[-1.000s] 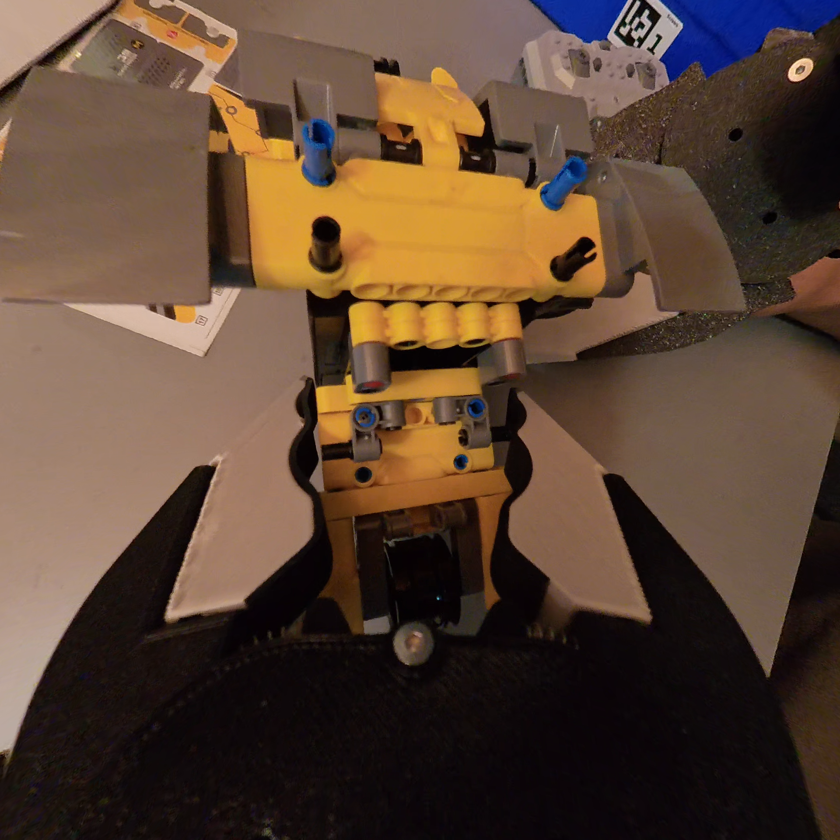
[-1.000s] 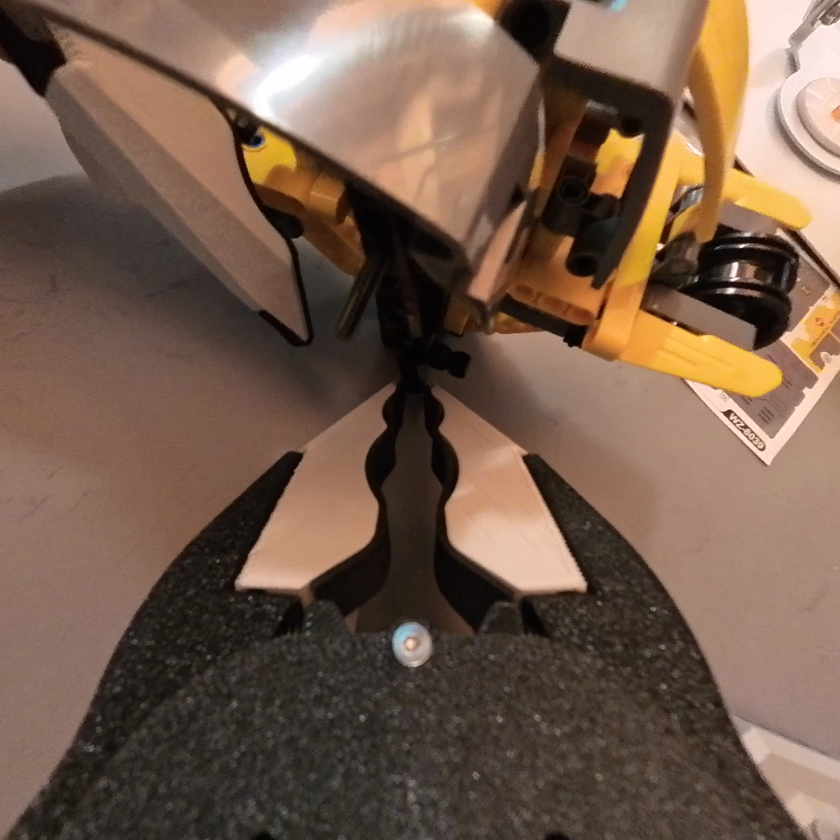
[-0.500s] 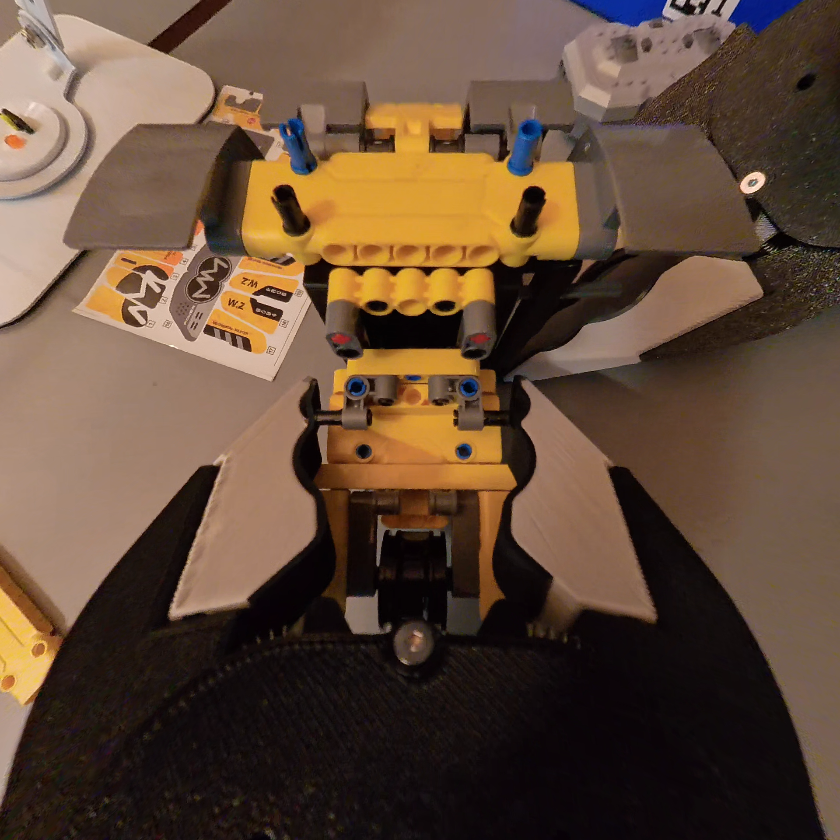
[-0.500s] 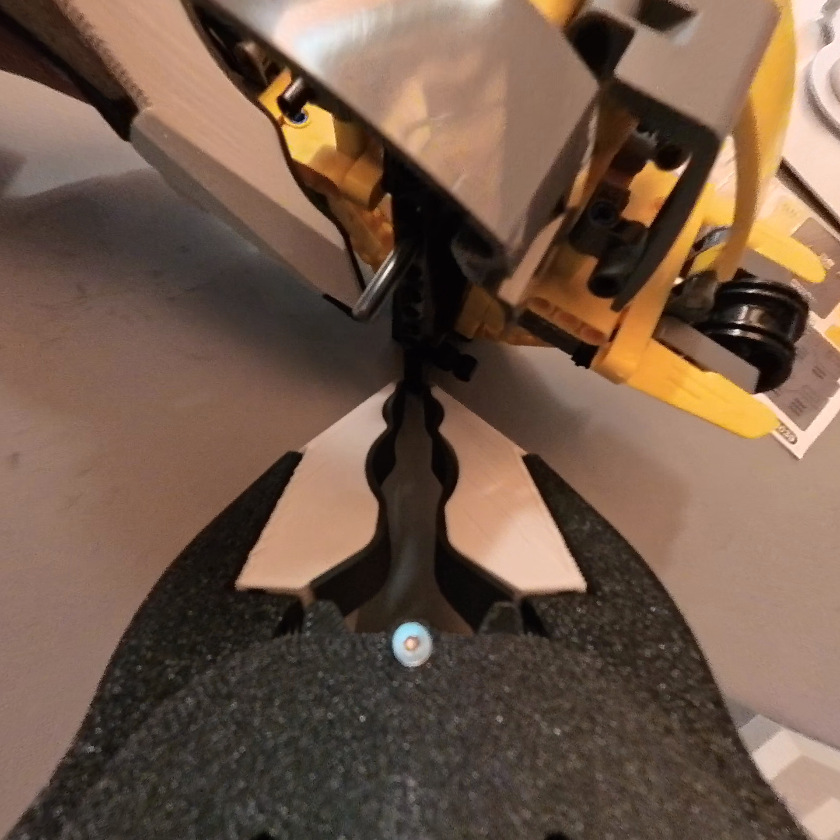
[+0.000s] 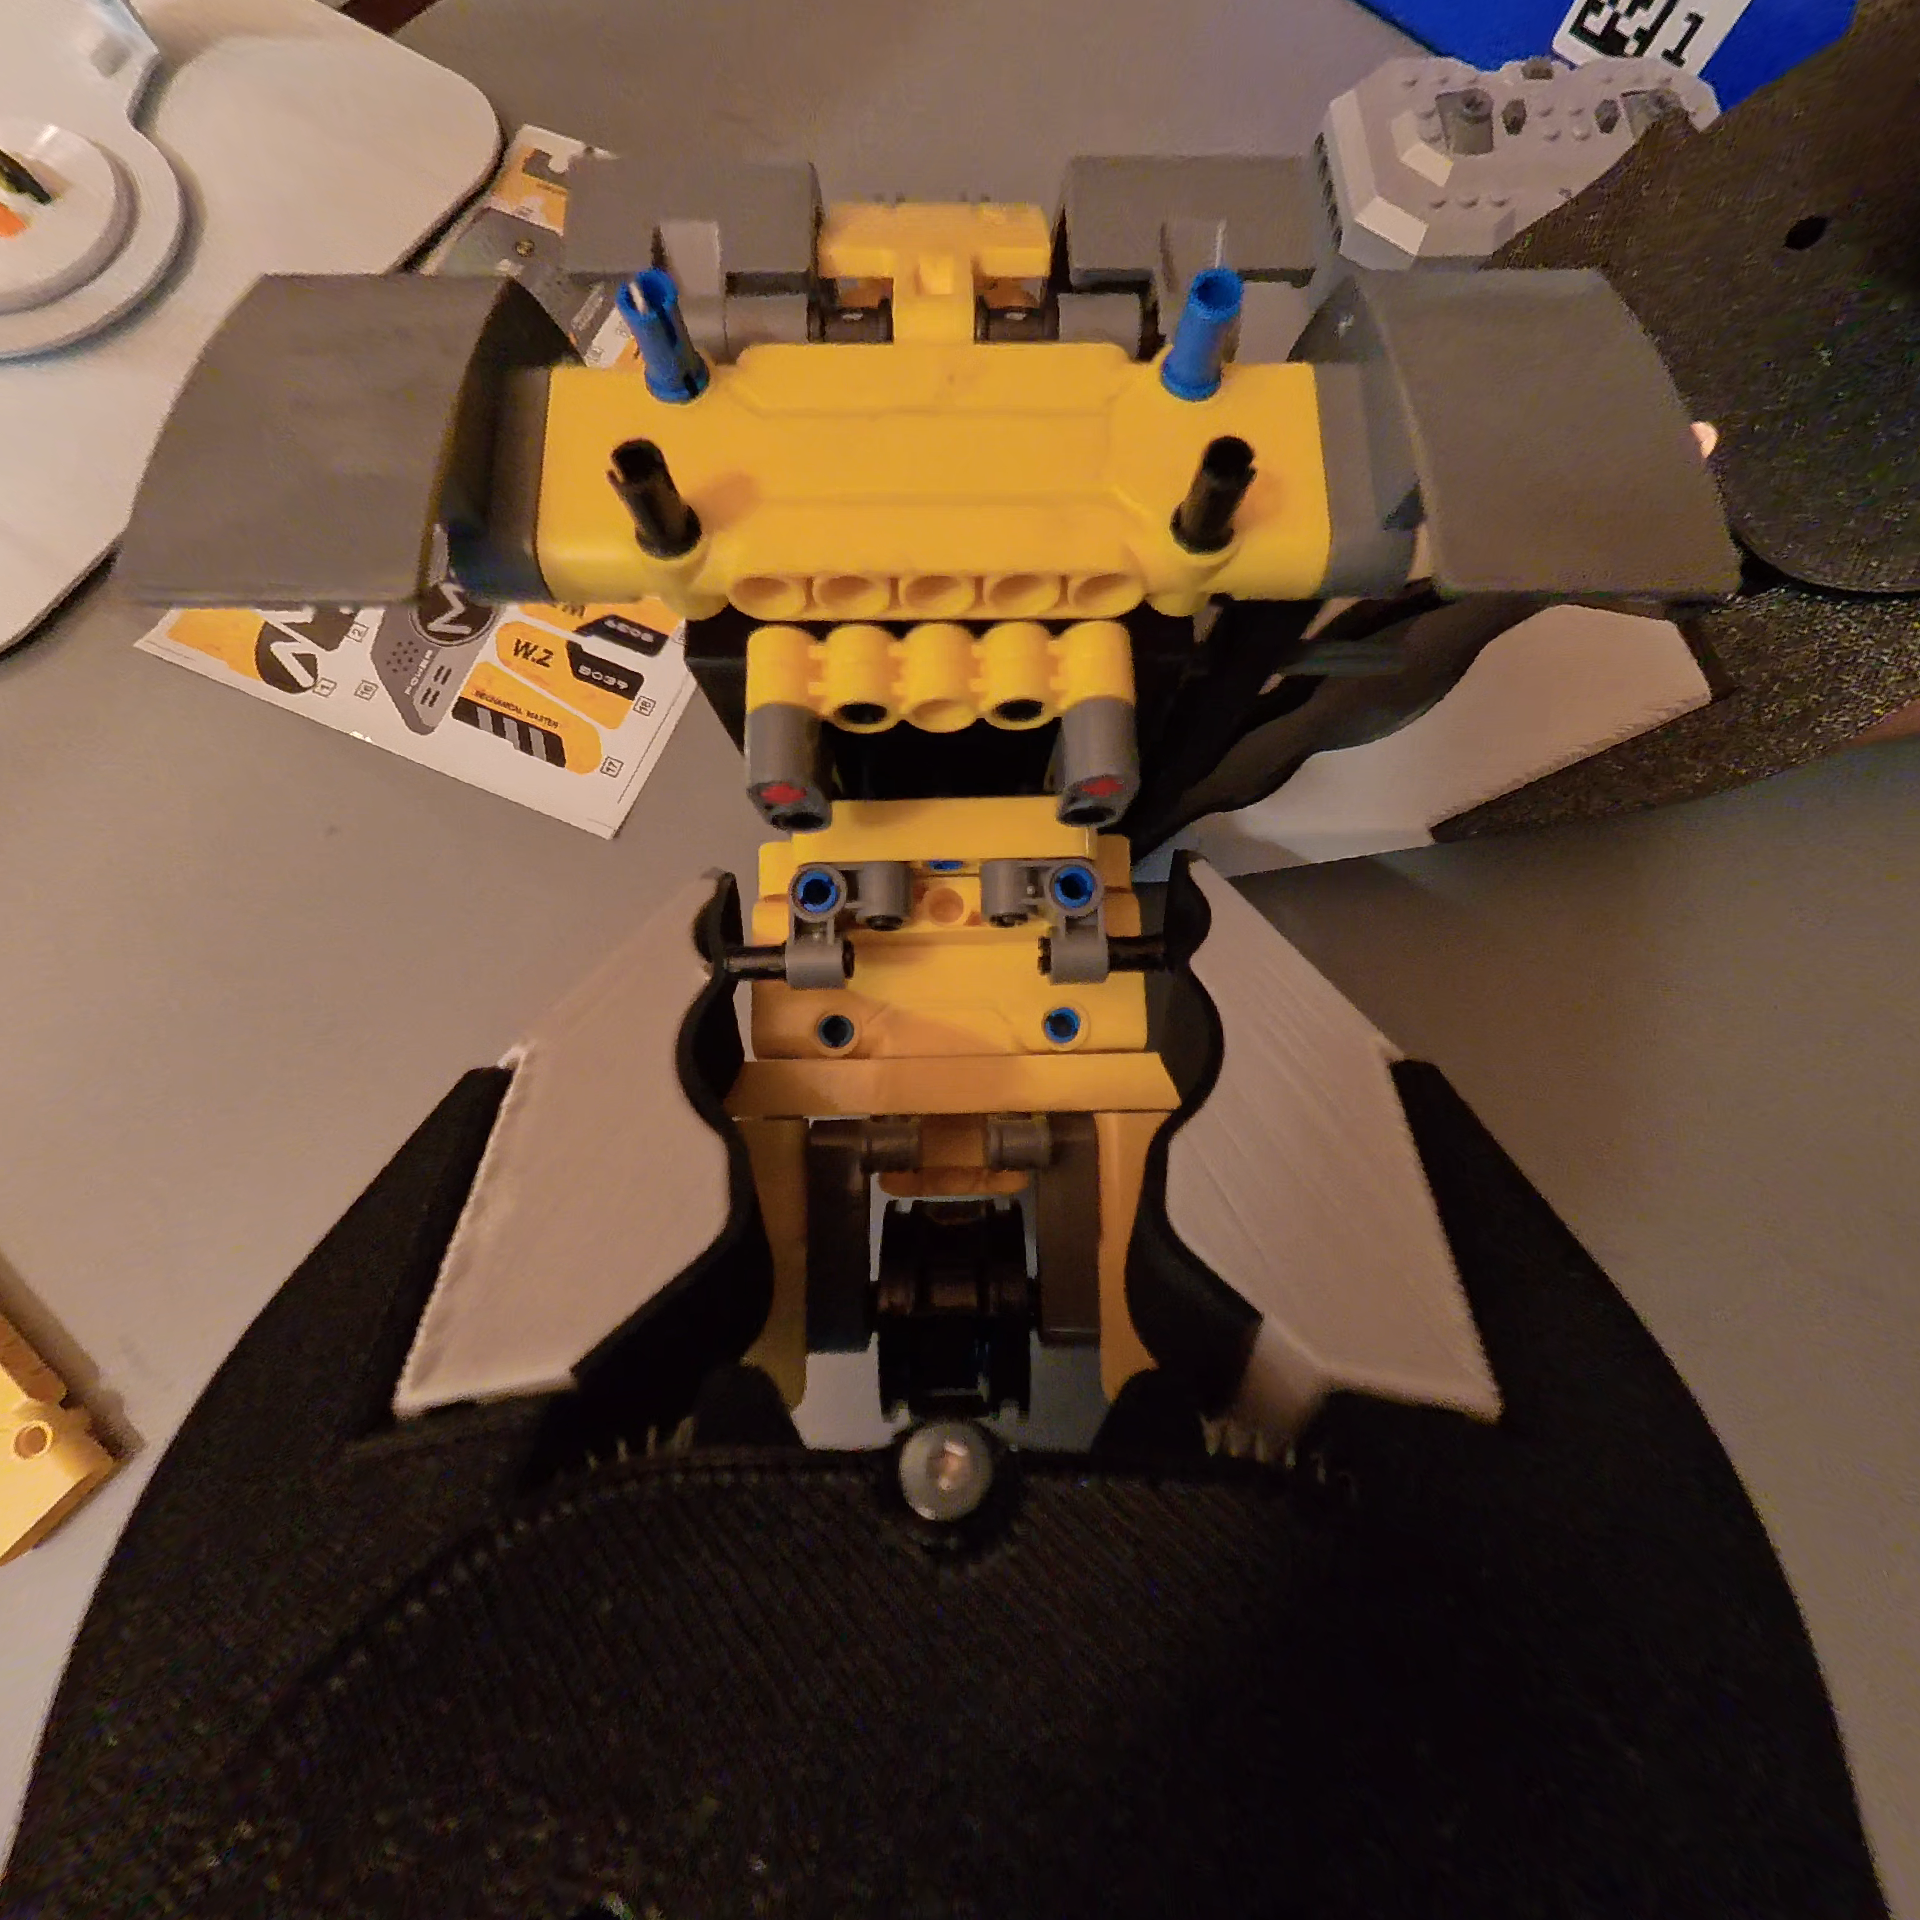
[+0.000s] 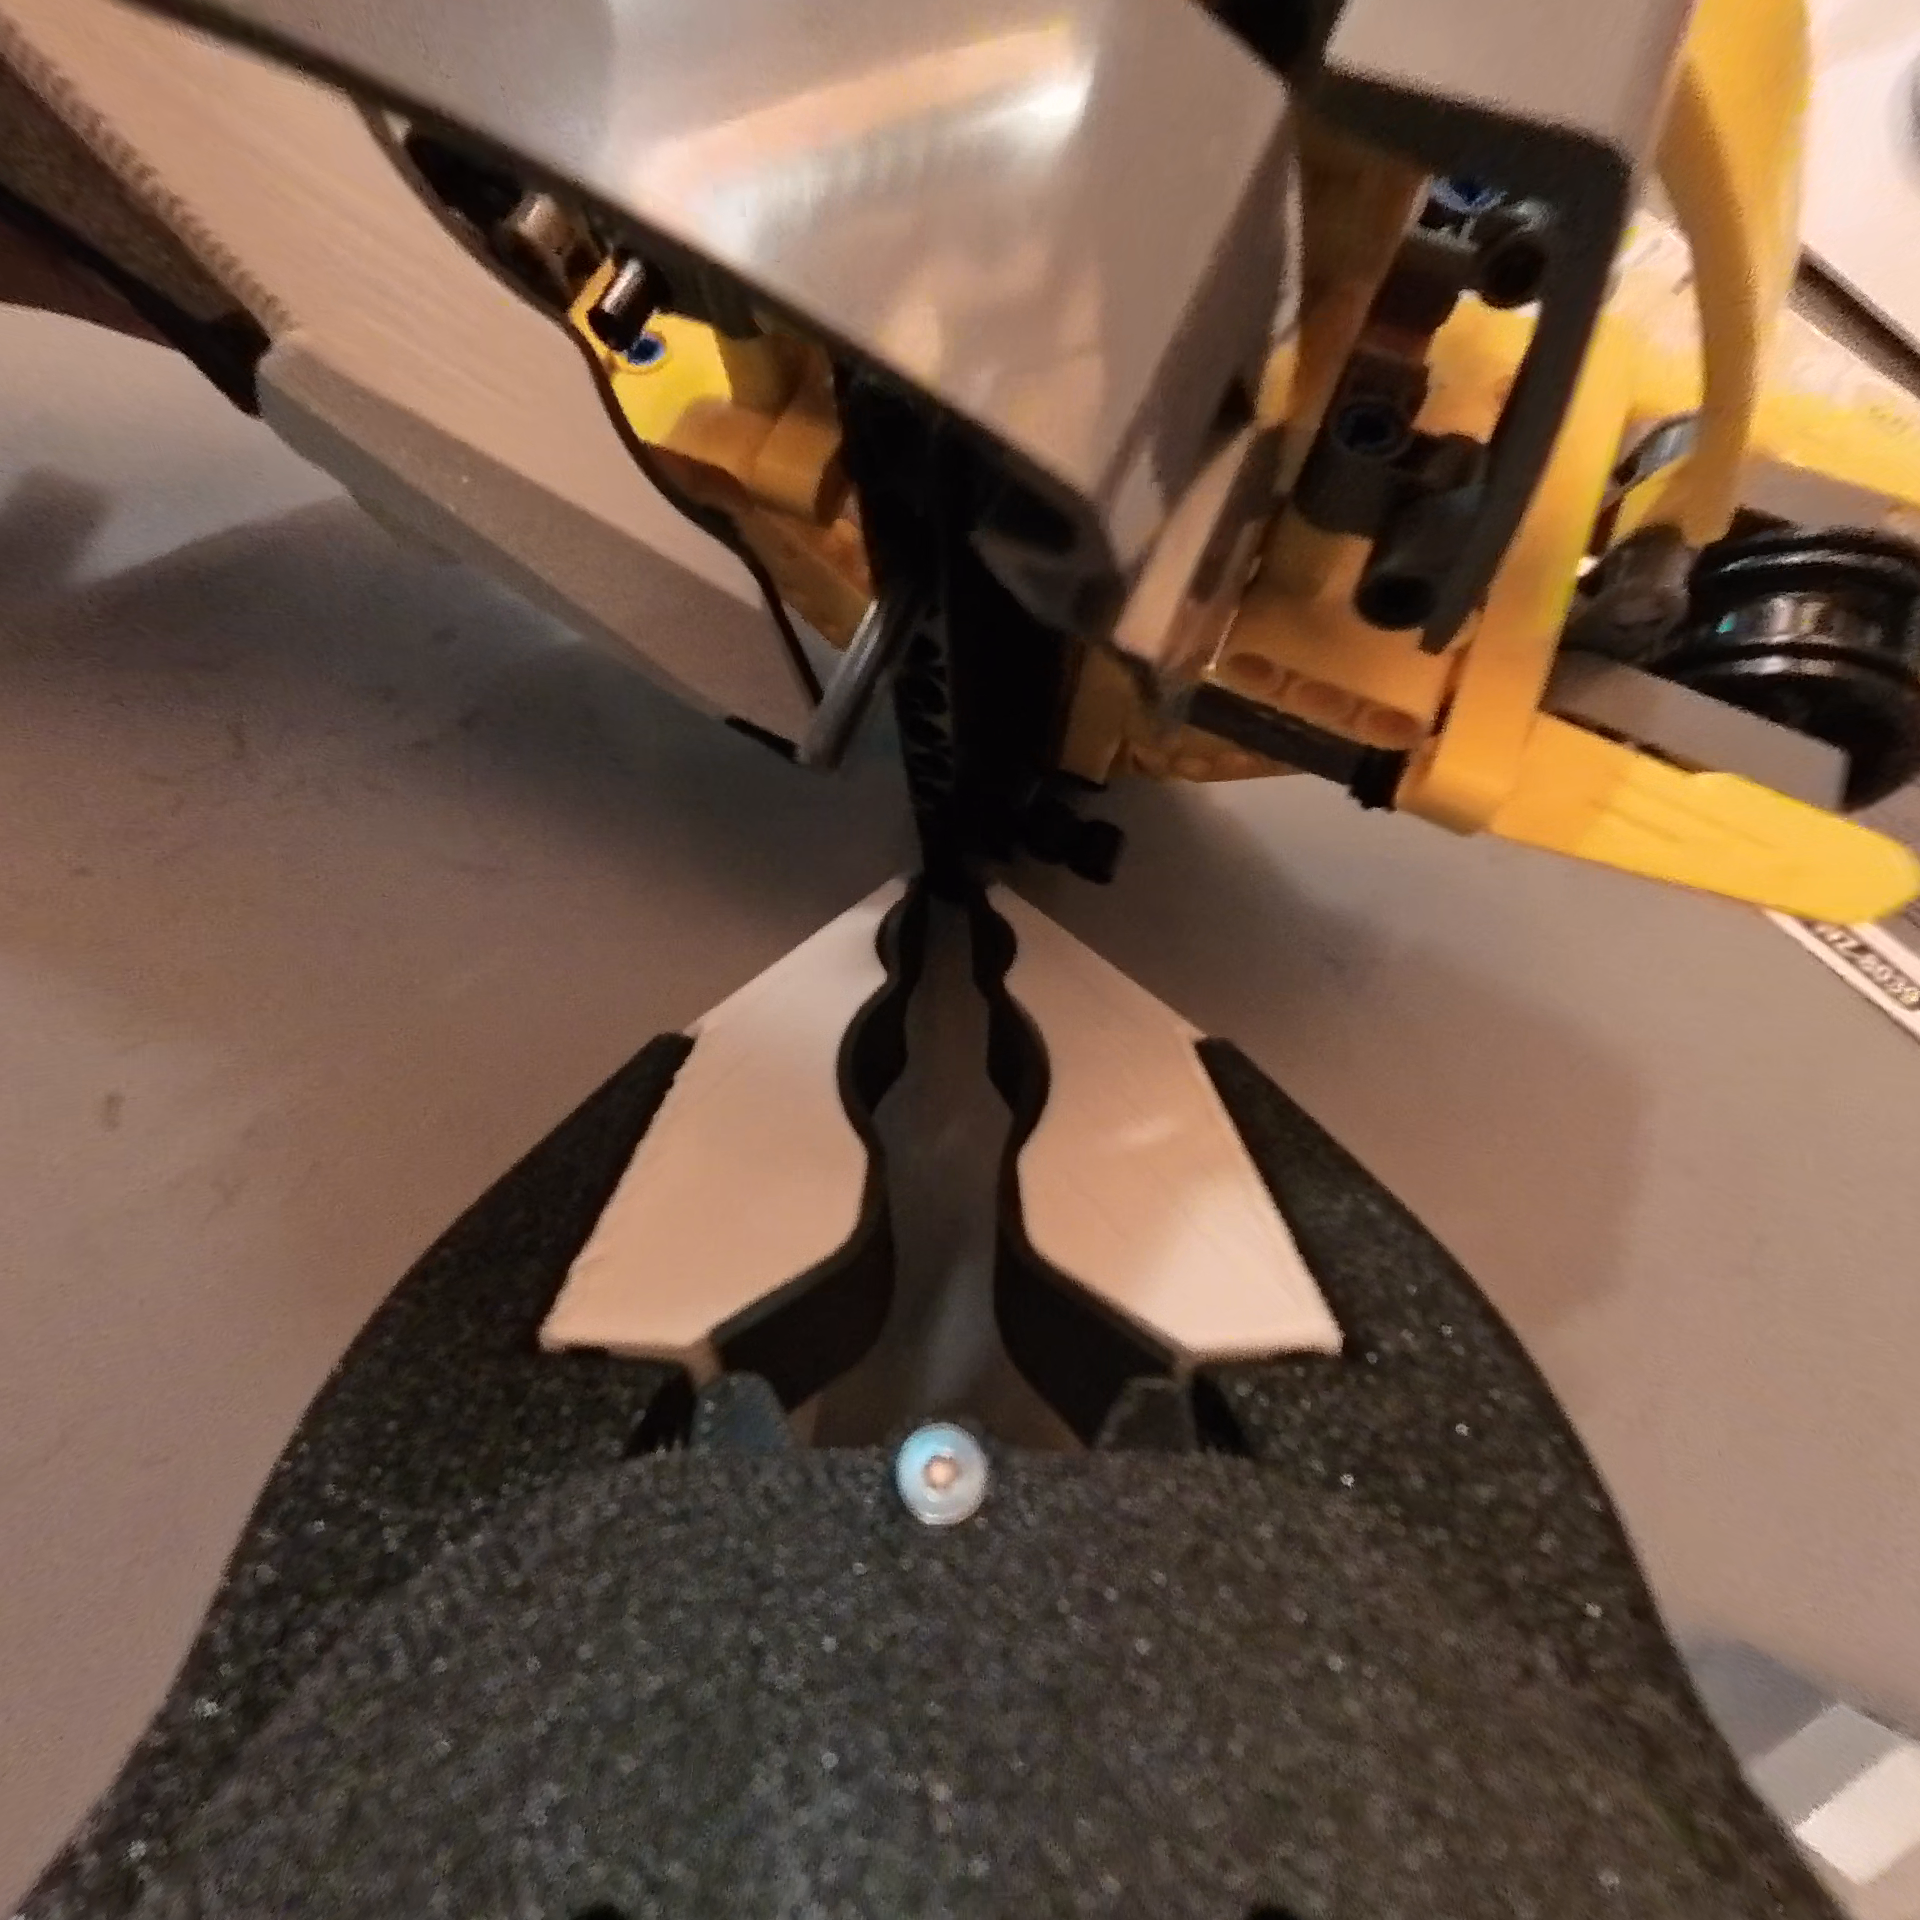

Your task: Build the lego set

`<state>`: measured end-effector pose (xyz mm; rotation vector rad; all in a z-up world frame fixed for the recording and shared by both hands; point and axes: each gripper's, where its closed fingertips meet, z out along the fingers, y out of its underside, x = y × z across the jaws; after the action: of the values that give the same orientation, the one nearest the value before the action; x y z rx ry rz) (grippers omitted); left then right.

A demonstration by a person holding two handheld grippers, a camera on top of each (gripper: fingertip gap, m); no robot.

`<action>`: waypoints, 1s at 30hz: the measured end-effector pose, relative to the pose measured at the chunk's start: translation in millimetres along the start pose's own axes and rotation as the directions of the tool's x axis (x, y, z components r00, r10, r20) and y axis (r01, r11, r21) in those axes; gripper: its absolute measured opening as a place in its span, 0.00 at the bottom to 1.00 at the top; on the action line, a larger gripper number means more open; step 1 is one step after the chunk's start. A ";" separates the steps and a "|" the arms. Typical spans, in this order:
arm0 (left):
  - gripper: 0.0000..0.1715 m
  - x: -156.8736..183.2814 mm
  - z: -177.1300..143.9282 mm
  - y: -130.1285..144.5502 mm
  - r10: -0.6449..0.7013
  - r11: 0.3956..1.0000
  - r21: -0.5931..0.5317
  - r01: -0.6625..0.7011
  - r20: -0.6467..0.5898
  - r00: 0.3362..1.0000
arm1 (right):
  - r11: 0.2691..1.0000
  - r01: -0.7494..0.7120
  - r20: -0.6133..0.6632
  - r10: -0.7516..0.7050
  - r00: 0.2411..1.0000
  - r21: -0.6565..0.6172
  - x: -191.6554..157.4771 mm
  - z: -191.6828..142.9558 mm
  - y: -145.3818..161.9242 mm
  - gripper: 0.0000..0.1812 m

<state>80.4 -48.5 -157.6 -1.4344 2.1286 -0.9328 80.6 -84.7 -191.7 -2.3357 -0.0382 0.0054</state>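
Grey table [image 5: 312,935] underneath everything. Biggest thing up in the air: a yellow and grey brick-built toy vehicle [image 5: 935,478], held off the table between both tools.

Left gripper [image 5: 940,966] is clamped on the toy's narrow yellow middle section, fingers pressing either flank. Right gripper [image 6: 951,894] is nearly closed, tips pinching a thin black beam [image 6: 940,717] hanging off the toy's underside; the right gripper also shows at the far right of the left view.

Handling, my guess: light, rigid plastic, but snap-fit, so panels and pins could pop off if squeezed or twisted. The wide grey wing panels [image 5: 301,436] look like poor holds; the solid yellow core seems safest. The black beam is thin, so it may flex or slip.

Smaller stuff: white tray [image 5: 312,135] far left, grey brick piece [image 5: 1455,156] top right, sticker sheet [image 5: 457,686] flat on the table under the toy, loose yellow piece [image 5: 42,1444] at the left edge.

Writing: the sticker sheet has print, and a black-and-white marker tag [image 5: 1631,31] sits on something blue; not transcribed.
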 end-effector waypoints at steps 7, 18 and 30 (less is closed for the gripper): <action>0.46 -0.1 0.5 1.7 0.006 1.000 -0.011 -0.006 0.001 1.000 | 1.000 -0.006 0.006 0.006 1.000 0.000 0.2 0.0 0.0 0.04; 0.45 -2.9 2.0 6.4 -0.033 0.999 -0.005 0.033 -0.039 0.999 | 0.997 0.071 -0.064 -0.071 0.995 -0.004 5.8 -3.6 2.3 0.12; 0.42 -5.9 -2.0 10.9 0.014 0.999 0.039 -0.008 -0.148 0.989 | 0.992 -0.007 0.083 -0.004 0.997 0.122 16.0 -22.3 -5.0 0.30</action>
<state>74.3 -39.8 -164.3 -1.3719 2.2086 -1.1013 96.9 -96.8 -172.5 -2.2118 -0.0753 0.1025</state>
